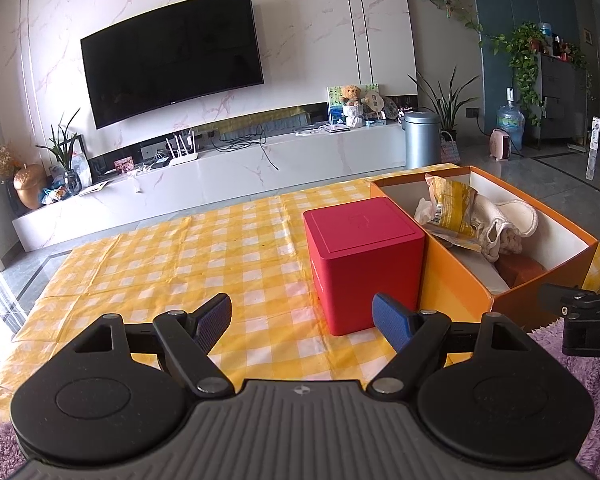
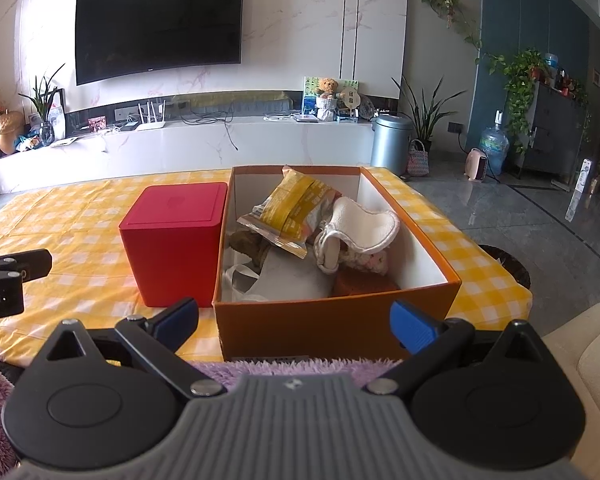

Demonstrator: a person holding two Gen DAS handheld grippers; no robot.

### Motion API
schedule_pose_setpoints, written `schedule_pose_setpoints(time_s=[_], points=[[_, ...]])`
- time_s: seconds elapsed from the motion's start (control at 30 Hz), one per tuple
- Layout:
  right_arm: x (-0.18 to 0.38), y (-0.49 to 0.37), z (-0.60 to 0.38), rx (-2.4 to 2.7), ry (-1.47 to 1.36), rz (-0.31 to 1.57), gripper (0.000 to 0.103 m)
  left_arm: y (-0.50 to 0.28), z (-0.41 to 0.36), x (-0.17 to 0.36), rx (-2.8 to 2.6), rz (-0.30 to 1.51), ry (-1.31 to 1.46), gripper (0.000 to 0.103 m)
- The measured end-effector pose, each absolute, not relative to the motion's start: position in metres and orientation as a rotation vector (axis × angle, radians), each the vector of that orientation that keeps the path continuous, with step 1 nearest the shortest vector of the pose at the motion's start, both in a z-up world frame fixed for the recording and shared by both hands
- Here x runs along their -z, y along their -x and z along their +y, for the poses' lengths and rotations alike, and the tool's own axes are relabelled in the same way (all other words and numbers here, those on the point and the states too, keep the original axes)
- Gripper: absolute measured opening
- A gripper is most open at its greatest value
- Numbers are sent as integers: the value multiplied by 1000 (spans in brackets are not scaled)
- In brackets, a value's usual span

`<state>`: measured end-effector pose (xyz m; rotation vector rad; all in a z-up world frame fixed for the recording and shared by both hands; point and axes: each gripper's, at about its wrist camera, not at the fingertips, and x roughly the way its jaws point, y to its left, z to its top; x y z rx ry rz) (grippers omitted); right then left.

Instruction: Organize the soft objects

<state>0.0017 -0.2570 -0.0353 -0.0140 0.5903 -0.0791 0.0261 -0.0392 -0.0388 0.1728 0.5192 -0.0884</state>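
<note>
With both the left gripper and right gripper held wide apart and empty, the white cloth lying inside the orange box is judged light, limp, and best pinched at a raised fold.

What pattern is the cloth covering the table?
Yellow-and-white checks on the tablecloth, clearest in the left wrist view.
</note>
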Motion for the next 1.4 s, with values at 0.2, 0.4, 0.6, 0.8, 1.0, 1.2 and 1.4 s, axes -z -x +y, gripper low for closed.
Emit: schedule_pose_setpoints(time_s=[0.2,0.4,0.6,0.8,1.0,1.2,1.4], points=[[34,-1,-257,76,21,587,100,-24,-40,37,86,514,-175,94],[34,0,-257,76,22,586,100,-24,-40,37,86,514,-175,94],[34,0,-257,76,22,586,100,-24,-39,37,86,515,-176,94],[34,0,-257,76,21,586,100,-24,-39,37,86,514,-175,94],[34,0,-257,76,22,586,100,-24,-39,37,86,514,-176,94],[34,-1,-257,76,22,586,100,-23,-39,37,82,514,-177,94],[35,-1,-257,76,22,585,100,-23,-39,36,80,514,-178,94]])
